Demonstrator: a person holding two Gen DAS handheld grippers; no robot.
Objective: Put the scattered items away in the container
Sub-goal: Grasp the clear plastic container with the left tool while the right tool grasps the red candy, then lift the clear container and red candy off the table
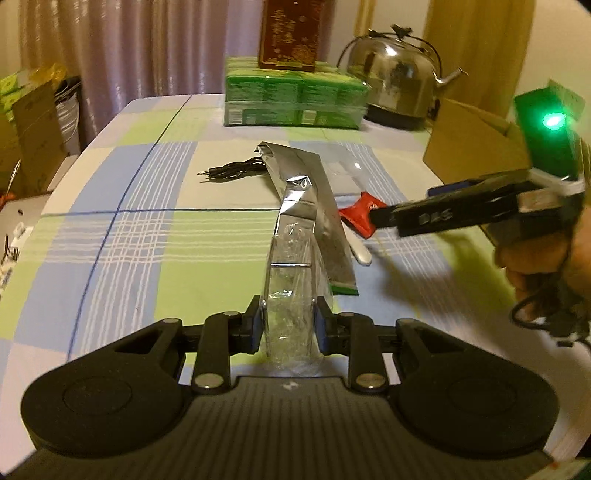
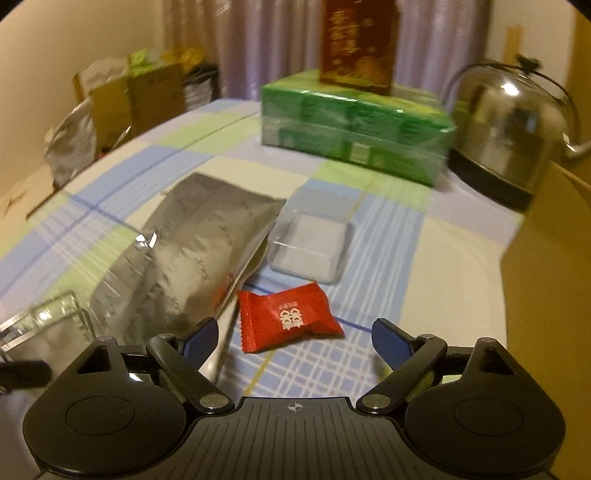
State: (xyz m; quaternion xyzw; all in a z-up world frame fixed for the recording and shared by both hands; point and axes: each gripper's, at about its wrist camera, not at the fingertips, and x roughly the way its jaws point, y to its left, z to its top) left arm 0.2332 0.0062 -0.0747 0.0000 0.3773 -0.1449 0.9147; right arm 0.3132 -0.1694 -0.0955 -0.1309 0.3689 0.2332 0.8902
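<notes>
My left gripper [image 1: 288,325] is shut on a clear plastic box [image 1: 290,295] that stands on edge between its pads, low over the checked tablecloth. Behind it lies a silver foil bag [image 1: 306,192]. The same clear box [image 2: 44,325] shows at the lower left of the right wrist view, next to the foil bag [image 2: 192,258]. My right gripper [image 2: 293,332] is open, its fingers either side of a red candy packet [image 2: 288,317] on the cloth without touching it. In the left wrist view the red packet [image 1: 356,218] lies at the right gripper's fingertips [image 1: 376,218]. A cardboard box [image 2: 546,277] stands at the right.
A second clear plastic tray [image 2: 310,240] lies beyond the candy. A black cable [image 1: 232,170] and a white utensil [image 1: 360,253] lie by the foil bag. At the far edge are a green tissue pack [image 1: 295,99], a brown carton [image 1: 288,33] and a steel kettle [image 1: 399,77].
</notes>
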